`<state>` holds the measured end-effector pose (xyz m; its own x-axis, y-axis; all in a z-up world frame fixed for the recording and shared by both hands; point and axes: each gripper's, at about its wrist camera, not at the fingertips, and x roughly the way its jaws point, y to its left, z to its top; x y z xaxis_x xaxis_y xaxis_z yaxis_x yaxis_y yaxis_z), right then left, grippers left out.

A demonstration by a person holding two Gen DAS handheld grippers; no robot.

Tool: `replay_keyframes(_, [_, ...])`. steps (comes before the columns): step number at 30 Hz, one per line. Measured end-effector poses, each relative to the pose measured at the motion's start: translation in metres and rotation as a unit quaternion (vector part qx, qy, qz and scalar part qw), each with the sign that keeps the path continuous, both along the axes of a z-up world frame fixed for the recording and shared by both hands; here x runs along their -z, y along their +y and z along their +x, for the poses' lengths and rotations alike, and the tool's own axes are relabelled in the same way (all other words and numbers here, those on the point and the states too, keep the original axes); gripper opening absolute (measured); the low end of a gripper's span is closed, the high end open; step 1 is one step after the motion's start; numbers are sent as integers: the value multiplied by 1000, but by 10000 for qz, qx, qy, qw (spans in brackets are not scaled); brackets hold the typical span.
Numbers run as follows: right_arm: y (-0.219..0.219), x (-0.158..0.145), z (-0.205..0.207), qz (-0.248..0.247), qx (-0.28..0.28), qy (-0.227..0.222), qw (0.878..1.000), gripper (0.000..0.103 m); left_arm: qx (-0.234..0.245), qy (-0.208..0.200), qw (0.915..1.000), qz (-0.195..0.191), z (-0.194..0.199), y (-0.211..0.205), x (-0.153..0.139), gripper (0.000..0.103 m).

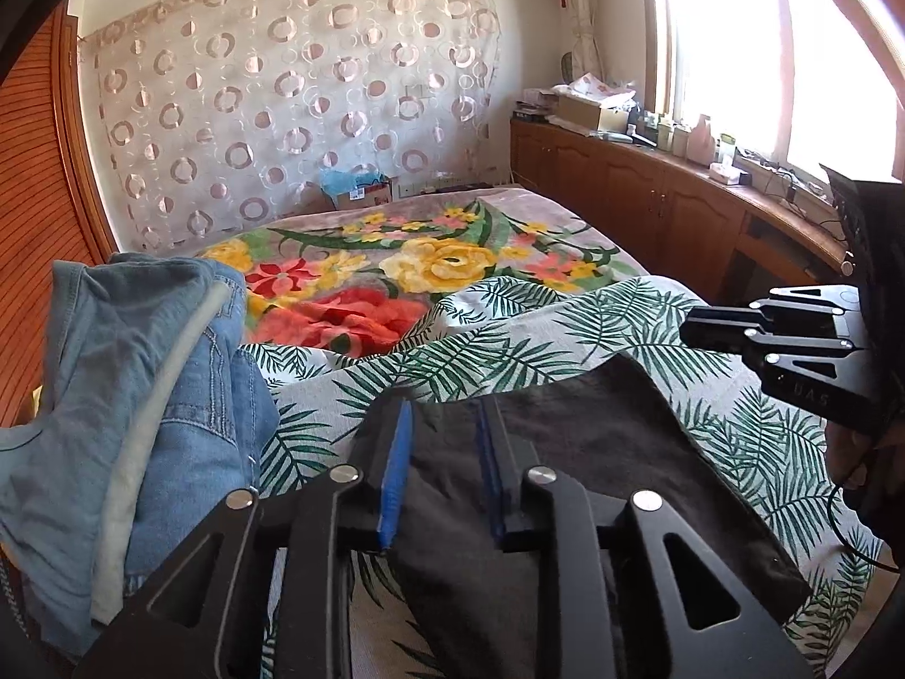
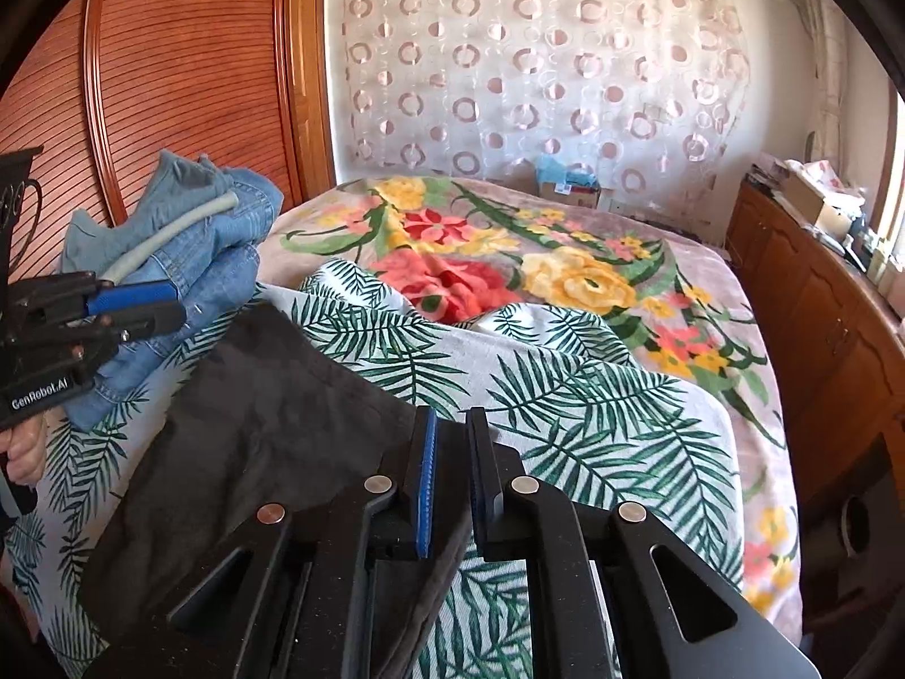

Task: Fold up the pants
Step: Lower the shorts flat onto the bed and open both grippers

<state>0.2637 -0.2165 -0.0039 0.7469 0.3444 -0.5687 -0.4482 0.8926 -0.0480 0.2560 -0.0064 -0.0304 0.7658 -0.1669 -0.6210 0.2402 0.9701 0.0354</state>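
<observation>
The pants [image 1: 565,452] lie flat on the leaf sheet [image 1: 594,317], at the near end of the bed [image 2: 752,452]. To their left sits a heap of jeans [image 1: 169,373]. Behind the sheet lies the blanket [image 1: 430,266]. The left claw [image 1: 444,464] is above the pants, the right claw [image 2: 452,481] at their right edge. A counter [image 1: 707,192] runs along the bed's right side.

We're getting bright daylight from the window [image 1: 729,51], which is totally blown out (pure white glare). Fisheye bends the wardrobe [image 2: 169,73] and cabinets [image 1: 650,198] hard, black vignette in the corners, otherwise pretty sharp, soft shadows.
</observation>
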Motion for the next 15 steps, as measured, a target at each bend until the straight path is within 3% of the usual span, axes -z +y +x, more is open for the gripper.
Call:
replay_keyframes(3, [-3,-3,-15,47,11,-66,10000,11,21,-32,10000,25,-11,-3,-2,44])
replay_keyframes(8, [-9,-9,-49,143,5,-167,9998,12,98,153,9997,150,-26,-5,4,45])
replay_keyframes(11, [-16,-11,-69,232,28,-203,9995,17,159,247,9994,156,-35,-5,9,45])
replay_keyframes(12, [-17,-11,-75,245,42,-213,9995,19,172,259,9994,155,-39,-5,10,48])
replay_keyframes(13, [-20,-11,-81,250,49,-218,9994,20,180,273,9994,143,-44,-5,11,58])
replay_keyframes(15, [-23,-10,-92,250,68,-217,9994,20,193,294,9993,86,-51,-5,14,59])
